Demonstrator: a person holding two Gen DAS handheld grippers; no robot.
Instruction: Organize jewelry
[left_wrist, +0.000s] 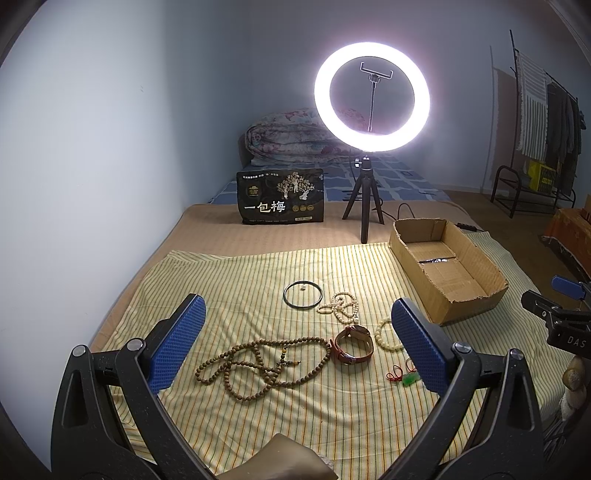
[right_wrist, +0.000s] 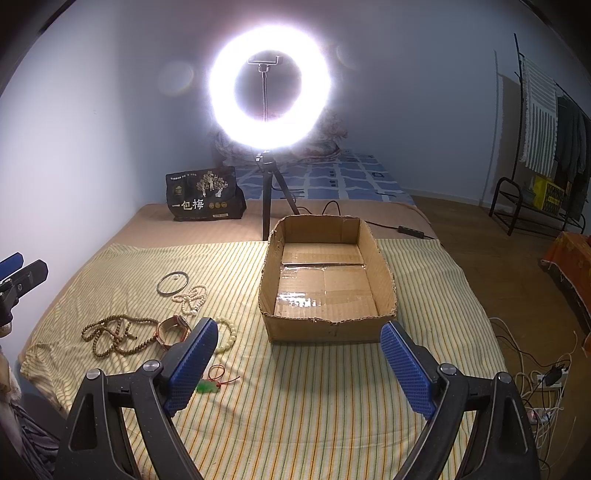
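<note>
A: Jewelry (left_wrist: 280, 354), left wrist view: lying loose on the striped cloth (left_wrist: 258, 266), left of the cardboard box (left_wrist: 465, 295); left gripper (left_wrist: 295, 343) hovering, fingers apart.

B: Right wrist view: right gripper (right_wrist: 299, 365) gaping empty before the box; nothing is sitting inside, so sorting is apparently unstarted.

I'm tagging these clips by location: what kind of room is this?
Most likely a bedroom at home: a folded floral quilt lies on a blue patterned mattress, and clothes hang on a black metal garment rack by the wall.

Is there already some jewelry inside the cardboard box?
No, the box shows only its bare taped floor, and the watch and beads lie on the striped cloth beside it.
</note>
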